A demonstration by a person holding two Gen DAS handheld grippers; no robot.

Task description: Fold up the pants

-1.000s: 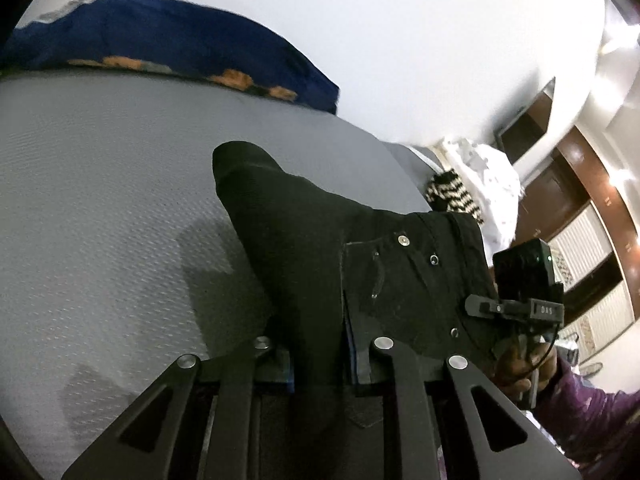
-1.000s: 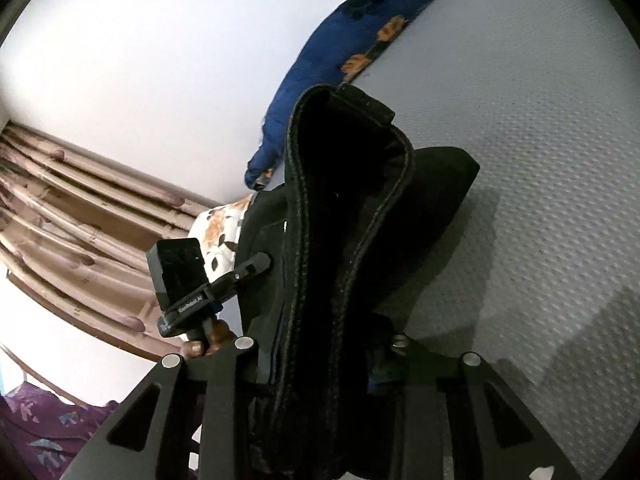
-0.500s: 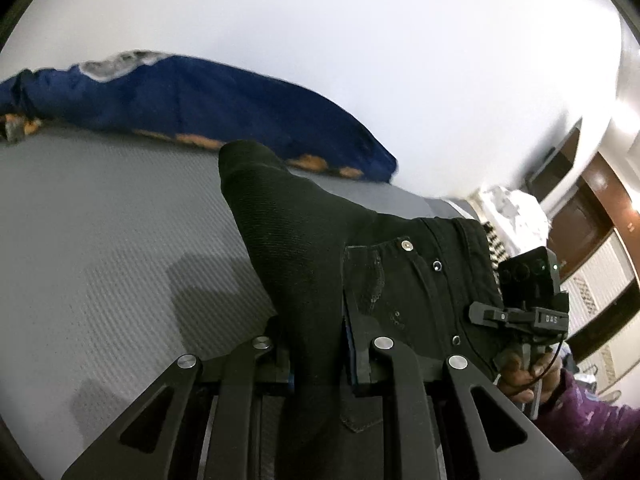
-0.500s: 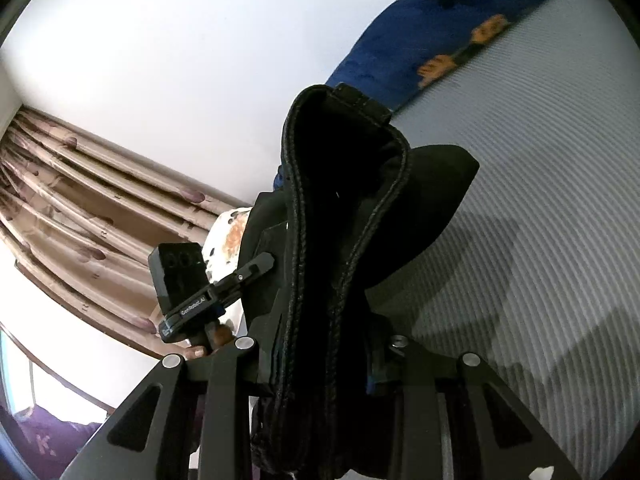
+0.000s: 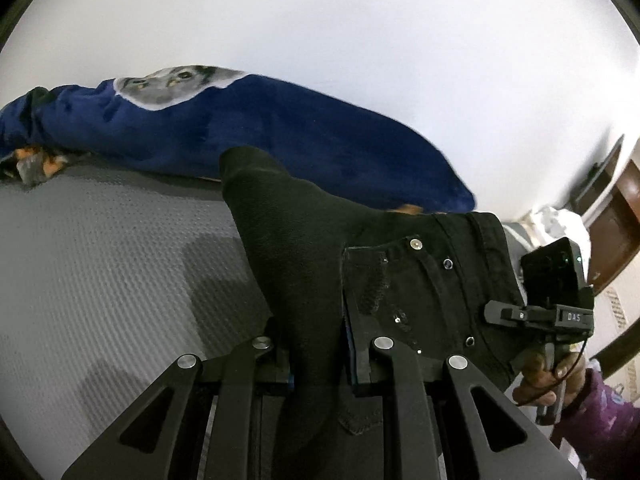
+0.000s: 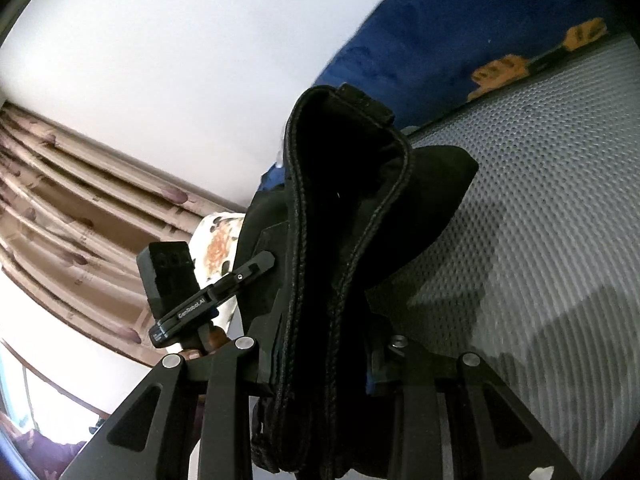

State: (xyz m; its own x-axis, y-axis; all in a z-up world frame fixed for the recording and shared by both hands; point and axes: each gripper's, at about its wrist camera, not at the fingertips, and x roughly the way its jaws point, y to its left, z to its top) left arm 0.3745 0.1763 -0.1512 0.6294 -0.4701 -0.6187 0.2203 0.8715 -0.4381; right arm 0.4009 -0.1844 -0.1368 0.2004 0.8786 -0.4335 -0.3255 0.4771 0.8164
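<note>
The black pants (image 5: 320, 256) hang bunched between both grippers, lifted above the grey bed (image 5: 100, 280). My left gripper (image 5: 320, 356) is shut on the pants' fabric beside the riveted pocket area. My right gripper (image 6: 320, 360) is shut on the thick folded waistband (image 6: 340, 208), which stands up in front of the camera. The other gripper shows in each view: the right one in the left wrist view (image 5: 552, 312), the left one in the right wrist view (image 6: 188, 296). The fingertips are hidden by cloth.
A blue blanket with orange print (image 5: 240, 136) lies along the far side of the grey textured bed (image 6: 560, 200), against a white wall. Brown curtains (image 6: 60, 200) and a floral pillow (image 6: 216, 248) are to the left. A wooden cabinet (image 5: 612, 232) stands at right.
Both grippers have lifted and tilted upward with the pants in them. More wall and the blue blanket have come into view, and less of the bed shows.
</note>
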